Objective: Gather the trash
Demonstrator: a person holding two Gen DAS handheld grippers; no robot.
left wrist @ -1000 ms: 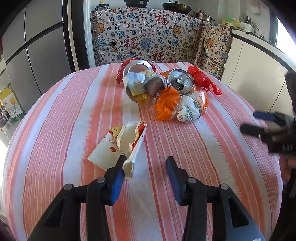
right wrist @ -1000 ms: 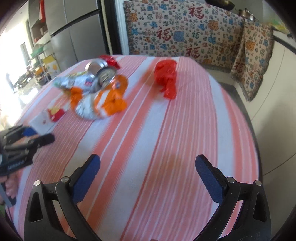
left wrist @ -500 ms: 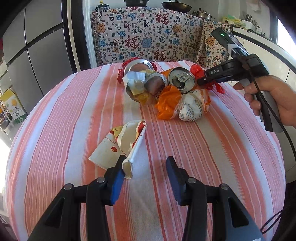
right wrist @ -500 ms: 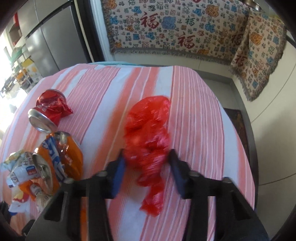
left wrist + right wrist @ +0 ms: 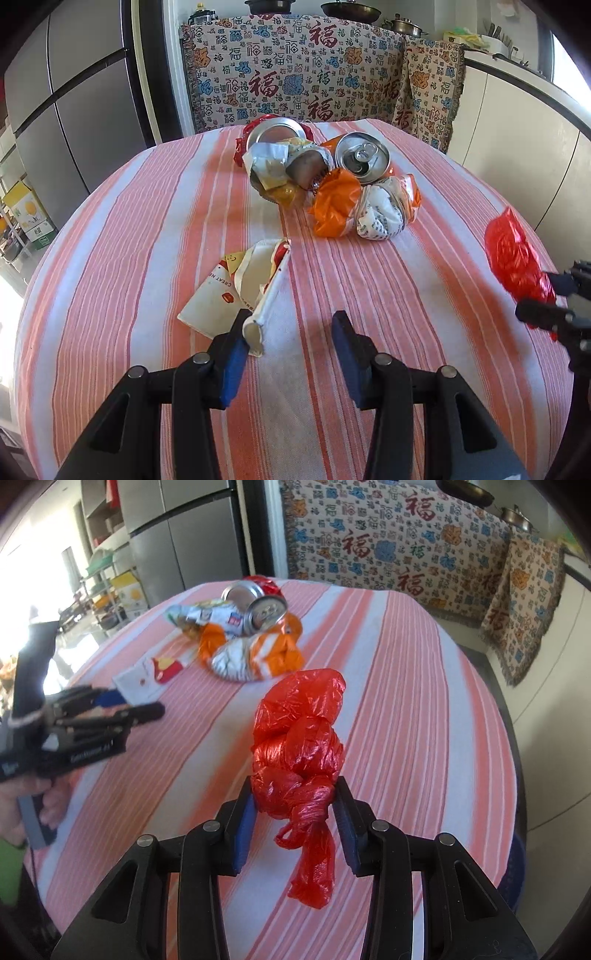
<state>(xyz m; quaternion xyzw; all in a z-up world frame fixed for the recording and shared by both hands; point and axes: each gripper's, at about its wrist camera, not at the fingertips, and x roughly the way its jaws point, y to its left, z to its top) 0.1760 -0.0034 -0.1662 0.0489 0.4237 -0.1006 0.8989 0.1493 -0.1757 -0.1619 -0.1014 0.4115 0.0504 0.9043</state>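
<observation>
My right gripper is shut on a crumpled red plastic bag, which hangs above the striped tablecloth. In the left wrist view that bag and the right gripper show at the right edge. My left gripper stands open low over the cloth. A flattened paper wrapper lies just ahead, its rolled edge against the left pad. Farther back sits a heap of trash: a silver can, an orange bag, a crumpled white wrapper and a foil packet.
The round table drops off on all sides. Behind it a patterned cloth covers furniture. A grey fridge stands at the left and a white counter at the right. A hand holds the left gripper.
The right gripper went from wide open to the red bag beside the heap, closed on it, then carried it toward the table's near right side. The left gripper has stayed put.
</observation>
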